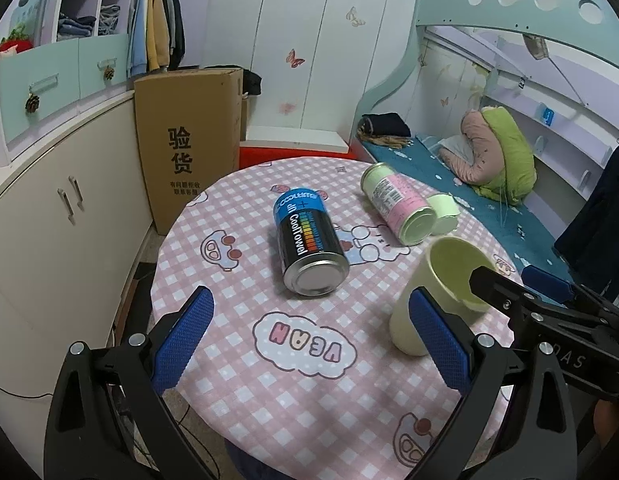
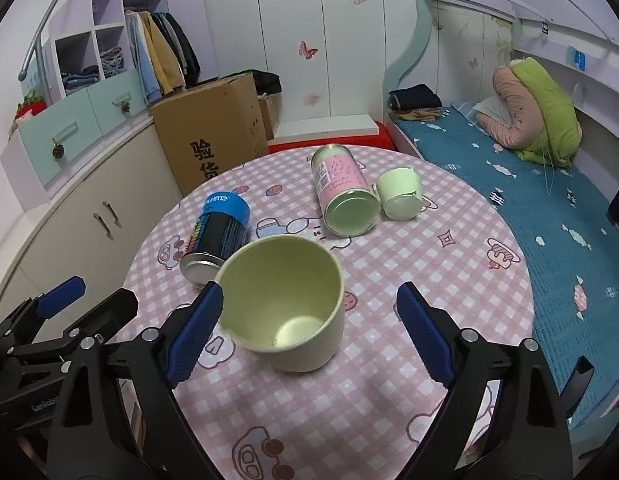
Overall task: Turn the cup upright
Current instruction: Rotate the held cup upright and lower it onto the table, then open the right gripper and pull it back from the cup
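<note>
A pale green cup (image 2: 285,304) stands upright, mouth up, on the round table with the pink checked cloth (image 2: 429,248). It also shows in the left wrist view (image 1: 441,292) at the right. My right gripper (image 2: 309,332) is open, its fingers on either side of the cup; its left pad (image 2: 195,332) is at the cup's wall and the right pad stands apart. My left gripper (image 1: 309,340) is open and empty, to the left of the cup, over the table's near part.
A blue and black can (image 1: 307,246) lies on its side mid-table. A pink and green can (image 2: 343,196) lies beyond it beside a small green cup (image 2: 399,196) on its side. A cardboard box (image 1: 189,140) and cabinets stand left, a bed (image 2: 509,168) right.
</note>
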A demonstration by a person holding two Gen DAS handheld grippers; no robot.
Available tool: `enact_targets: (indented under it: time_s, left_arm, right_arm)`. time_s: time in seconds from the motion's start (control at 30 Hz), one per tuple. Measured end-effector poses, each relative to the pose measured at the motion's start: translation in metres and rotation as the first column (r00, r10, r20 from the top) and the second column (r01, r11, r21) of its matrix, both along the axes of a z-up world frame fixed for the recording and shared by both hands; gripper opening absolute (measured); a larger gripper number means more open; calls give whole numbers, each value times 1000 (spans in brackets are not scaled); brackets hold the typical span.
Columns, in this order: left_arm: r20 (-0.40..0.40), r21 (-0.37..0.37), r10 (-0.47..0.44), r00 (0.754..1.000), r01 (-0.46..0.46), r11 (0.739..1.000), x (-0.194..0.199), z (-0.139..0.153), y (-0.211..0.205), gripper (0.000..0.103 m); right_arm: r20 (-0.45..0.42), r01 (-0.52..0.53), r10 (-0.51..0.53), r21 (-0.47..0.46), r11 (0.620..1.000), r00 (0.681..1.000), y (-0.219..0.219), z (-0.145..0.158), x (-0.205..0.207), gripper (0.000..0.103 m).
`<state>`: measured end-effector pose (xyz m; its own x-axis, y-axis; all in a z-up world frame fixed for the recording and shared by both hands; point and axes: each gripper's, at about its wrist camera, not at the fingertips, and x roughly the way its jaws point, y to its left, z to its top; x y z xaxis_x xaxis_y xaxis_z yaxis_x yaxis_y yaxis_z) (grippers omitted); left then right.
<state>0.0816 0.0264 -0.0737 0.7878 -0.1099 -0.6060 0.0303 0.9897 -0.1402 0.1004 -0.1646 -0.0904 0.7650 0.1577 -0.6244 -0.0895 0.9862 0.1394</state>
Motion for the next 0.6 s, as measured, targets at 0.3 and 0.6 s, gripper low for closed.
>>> enact_targets:
  time_s: [0.3, 0.6]
  left_arm:
    - [59, 24, -22, 998, 20, 1000, -15, 21, -14, 94]
    - [141, 38, -46, 989, 41, 998, -37, 44, -24, 94]
  right_arm:
    - [48, 21, -21, 0, 1000, 999, -13, 21, -21, 89]
    - [125, 39, -38, -7, 999, 991, -24, 47, -49, 91]
